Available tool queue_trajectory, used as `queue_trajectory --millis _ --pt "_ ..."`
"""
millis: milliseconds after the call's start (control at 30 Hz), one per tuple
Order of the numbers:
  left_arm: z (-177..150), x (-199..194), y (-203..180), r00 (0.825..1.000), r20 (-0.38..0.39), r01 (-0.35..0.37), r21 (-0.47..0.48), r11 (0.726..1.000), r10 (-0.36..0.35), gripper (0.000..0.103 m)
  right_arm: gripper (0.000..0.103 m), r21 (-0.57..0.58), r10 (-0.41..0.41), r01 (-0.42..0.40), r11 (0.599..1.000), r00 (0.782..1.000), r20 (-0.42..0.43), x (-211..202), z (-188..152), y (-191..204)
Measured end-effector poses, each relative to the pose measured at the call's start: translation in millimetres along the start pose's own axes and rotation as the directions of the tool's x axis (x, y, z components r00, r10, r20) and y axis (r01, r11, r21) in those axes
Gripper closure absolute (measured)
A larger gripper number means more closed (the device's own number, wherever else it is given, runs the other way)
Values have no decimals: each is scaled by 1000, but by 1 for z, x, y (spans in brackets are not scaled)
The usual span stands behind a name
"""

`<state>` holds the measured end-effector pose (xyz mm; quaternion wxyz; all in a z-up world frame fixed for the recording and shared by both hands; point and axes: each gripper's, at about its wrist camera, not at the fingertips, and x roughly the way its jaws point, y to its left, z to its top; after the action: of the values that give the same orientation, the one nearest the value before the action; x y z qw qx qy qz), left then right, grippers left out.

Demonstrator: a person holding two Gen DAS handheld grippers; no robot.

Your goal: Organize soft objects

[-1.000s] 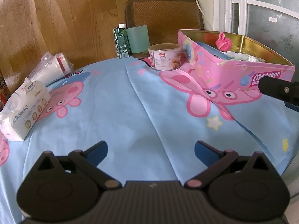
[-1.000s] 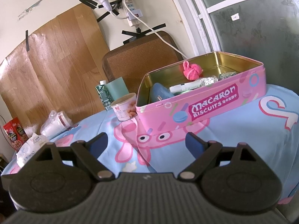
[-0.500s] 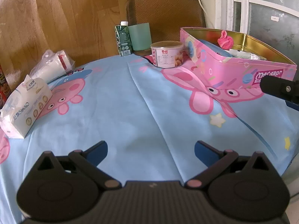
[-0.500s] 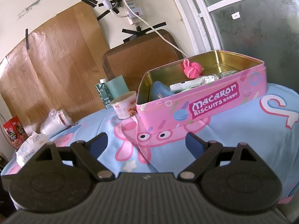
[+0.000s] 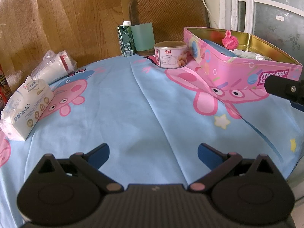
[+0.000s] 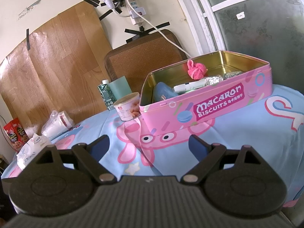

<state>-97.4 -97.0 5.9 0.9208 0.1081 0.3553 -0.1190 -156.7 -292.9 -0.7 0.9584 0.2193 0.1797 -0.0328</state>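
A pink Macaron Biscuits tin (image 5: 228,72) (image 6: 209,108) stands open at the table's right. A pink fluffy toy (image 5: 229,41) (image 6: 195,70), a blue pouch (image 6: 163,93) and small packets lie in it. A white tissue pack (image 5: 24,108) (image 6: 30,150) and a bagged white roll (image 5: 55,68) (image 6: 57,123) lie at the left. My left gripper (image 5: 153,152) is open and empty above bare cloth. My right gripper (image 6: 149,146) is open and empty in front of the tin; it shows at the right edge of the left wrist view (image 5: 285,90).
A round food can (image 5: 171,55) (image 6: 128,107), a green drink carton (image 5: 125,39) (image 6: 106,95) and a green cup (image 5: 143,36) stand at the table's back. A brown chair back (image 5: 169,11) is behind them. Red snack boxes (image 6: 15,134) stand at far left.
The left view has shifted slightly, so the objects sit a little to the right and higher. The right view is almost unchanged. Both grippers stay open.
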Motion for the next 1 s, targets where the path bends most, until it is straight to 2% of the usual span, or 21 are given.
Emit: queue_trajectory --millis 233,433,667,767,1000 --pt "-1 -4 -2 1000 15 -11 -1 1000 11 0 11 4 0 0 1000 1000 -2 1 0 -1" --pt "2 -12 1 997 66 -29 -33 999 31 0 11 3 2 -2 1000 1000 3 -1 0 -1" --pt "6 -25 10 987 136 -78 -80 994 89 0 8 -9 -13 14 1000 998 65 -8 1 1" --pt "7 -30 11 980 163 -104 -83 991 117 0 8 -8 -14 14 1000 998 67 -8 0 2" --pt "7 -39 8 974 186 -116 -64 991 126 0 8 -2 -15 16 1000 998 63 -7 0 2"
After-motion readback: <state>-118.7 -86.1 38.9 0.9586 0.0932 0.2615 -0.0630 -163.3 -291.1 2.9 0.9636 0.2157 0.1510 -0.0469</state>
